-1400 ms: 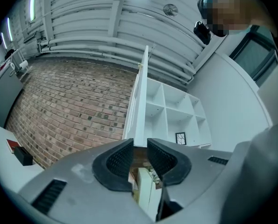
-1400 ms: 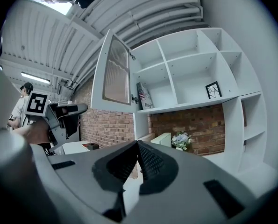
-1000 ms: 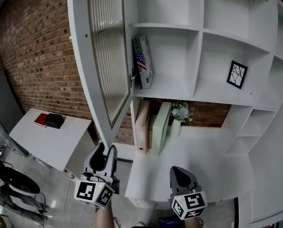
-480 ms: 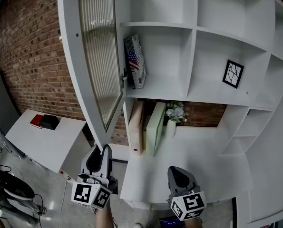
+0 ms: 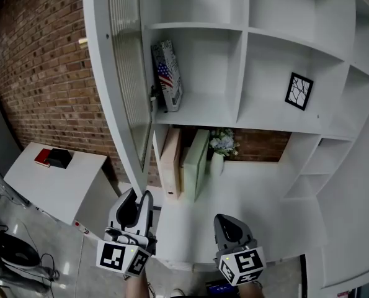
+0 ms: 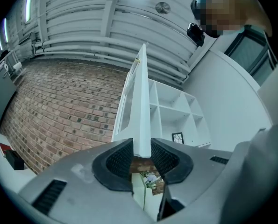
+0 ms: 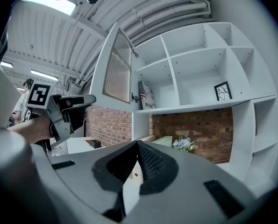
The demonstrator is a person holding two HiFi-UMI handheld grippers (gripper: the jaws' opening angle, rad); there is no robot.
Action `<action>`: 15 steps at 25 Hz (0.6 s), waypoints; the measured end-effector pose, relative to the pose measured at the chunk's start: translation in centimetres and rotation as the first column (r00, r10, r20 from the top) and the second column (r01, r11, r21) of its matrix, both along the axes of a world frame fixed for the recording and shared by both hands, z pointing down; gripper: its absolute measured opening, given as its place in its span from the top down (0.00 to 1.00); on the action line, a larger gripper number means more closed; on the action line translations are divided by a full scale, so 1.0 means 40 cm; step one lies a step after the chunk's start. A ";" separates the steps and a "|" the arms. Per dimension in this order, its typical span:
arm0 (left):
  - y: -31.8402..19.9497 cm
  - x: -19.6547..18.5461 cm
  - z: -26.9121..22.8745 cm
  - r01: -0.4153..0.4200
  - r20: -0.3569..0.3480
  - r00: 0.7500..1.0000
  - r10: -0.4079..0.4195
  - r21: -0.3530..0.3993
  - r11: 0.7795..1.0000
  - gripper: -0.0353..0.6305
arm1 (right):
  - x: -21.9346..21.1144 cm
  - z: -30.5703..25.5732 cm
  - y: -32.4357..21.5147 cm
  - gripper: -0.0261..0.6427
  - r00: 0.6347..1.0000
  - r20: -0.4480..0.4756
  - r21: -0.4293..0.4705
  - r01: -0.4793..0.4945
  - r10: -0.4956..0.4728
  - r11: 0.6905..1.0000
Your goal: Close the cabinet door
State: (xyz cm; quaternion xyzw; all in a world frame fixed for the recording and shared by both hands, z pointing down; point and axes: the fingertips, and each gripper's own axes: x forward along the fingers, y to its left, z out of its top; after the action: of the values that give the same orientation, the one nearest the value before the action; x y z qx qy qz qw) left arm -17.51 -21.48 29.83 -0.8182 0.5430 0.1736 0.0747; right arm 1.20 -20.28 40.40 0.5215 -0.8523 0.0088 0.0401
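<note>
The white cabinet door (image 5: 119, 73) with a ribbed glass panel stands partly open, its edge turned toward me. My left gripper (image 5: 136, 197) is at the door's lower corner. In the left gripper view the door's edge (image 6: 141, 106) runs down between the jaws, and the left gripper (image 6: 141, 155) is shut on it, a pad pressing each face. The right gripper view shows the door (image 7: 115, 69) and the left gripper (image 7: 93, 98) at its bottom corner. My right gripper (image 5: 229, 223) hangs low over the desk, shut and holding nothing (image 7: 138, 143).
The white shelf unit (image 5: 246, 123) holds a flag-printed box (image 5: 167, 73) and a framed picture (image 5: 298, 90). Below stand upright folders (image 5: 172, 160), a green box (image 5: 195, 163) and flowers (image 5: 221, 144) on the desk (image 5: 252, 203). A side table (image 5: 54, 182) and a brick wall (image 5: 41, 73) are at left.
The door has swung toward the cabinet, so its glass panel looks narrower. The left gripper stays at the door's lower corner; the right gripper has barely moved.
</note>
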 end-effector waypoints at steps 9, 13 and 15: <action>0.007 0.071 -0.034 -0.058 -0.001 0.998 0.058 0.036 0.998 0.77 | 0.041 -0.006 -0.009 0.96 1.000 0.016 0.001 -0.025 0.025 1.000; -0.001 0.083 -0.012 -0.055 0.023 0.998 0.055 -0.004 0.998 0.77 | 0.057 -0.012 -0.012 0.96 0.999 0.028 0.006 -0.034 0.034 0.999; -0.001 0.100 -0.021 -0.070 0.024 0.997 0.070 0.006 0.998 0.77 | 0.063 -0.013 -0.014 0.96 0.999 0.032 0.004 -0.035 0.035 0.999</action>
State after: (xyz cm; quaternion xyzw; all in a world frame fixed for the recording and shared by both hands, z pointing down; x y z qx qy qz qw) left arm -13.50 -21.51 28.98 -0.8384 0.5126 0.1683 0.0776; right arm 3.73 -20.86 39.89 0.5361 -0.8436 0.0158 0.0252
